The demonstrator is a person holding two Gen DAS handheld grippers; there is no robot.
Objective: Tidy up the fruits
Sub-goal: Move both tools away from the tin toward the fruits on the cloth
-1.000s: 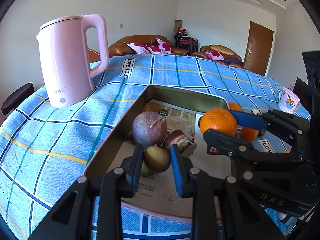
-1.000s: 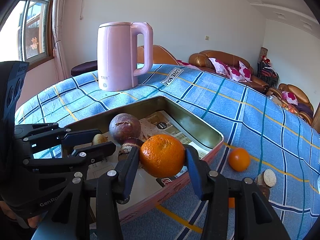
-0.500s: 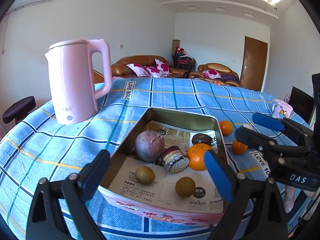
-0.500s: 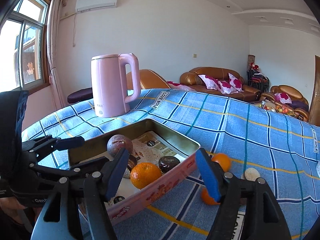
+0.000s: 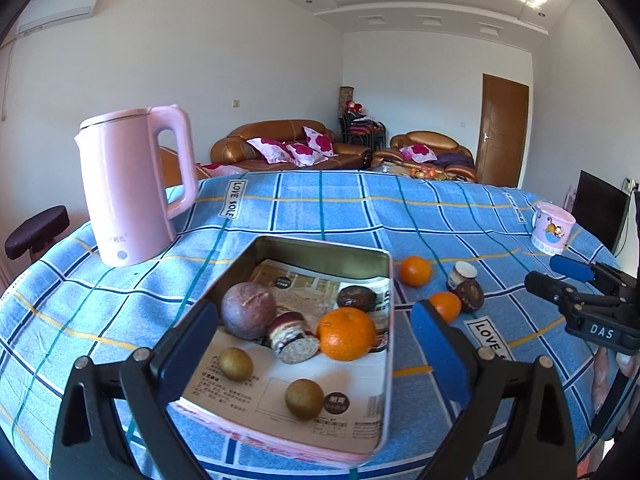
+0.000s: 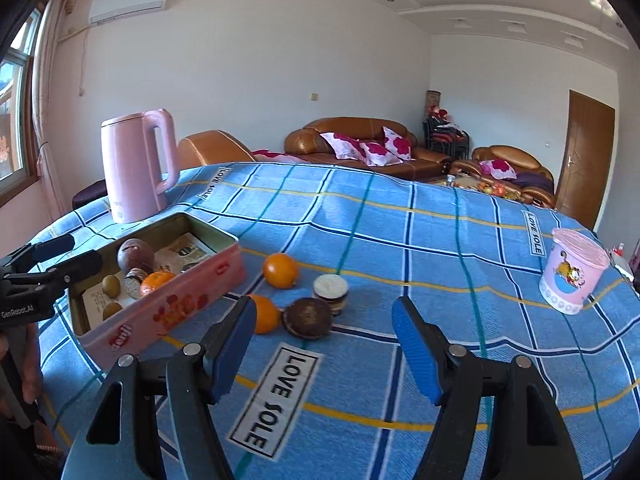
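The orange (image 5: 347, 333), dimpled, glossy and round, now lies released in the paper-lined metal tin (image 5: 320, 243), at 3 o'clock of the cut purple fruit (image 5: 294, 337). A second ago the right gripper (image 6: 324, 344) clamped it; now both it and the left gripper (image 5: 314, 354) have pulled back, gaping wide, empty.

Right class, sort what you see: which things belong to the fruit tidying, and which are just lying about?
Job: tin, oranges on the cloth, dark halved fruits, fruit already in the tin.
Lying about: kettle, cartoon cup, sofa.
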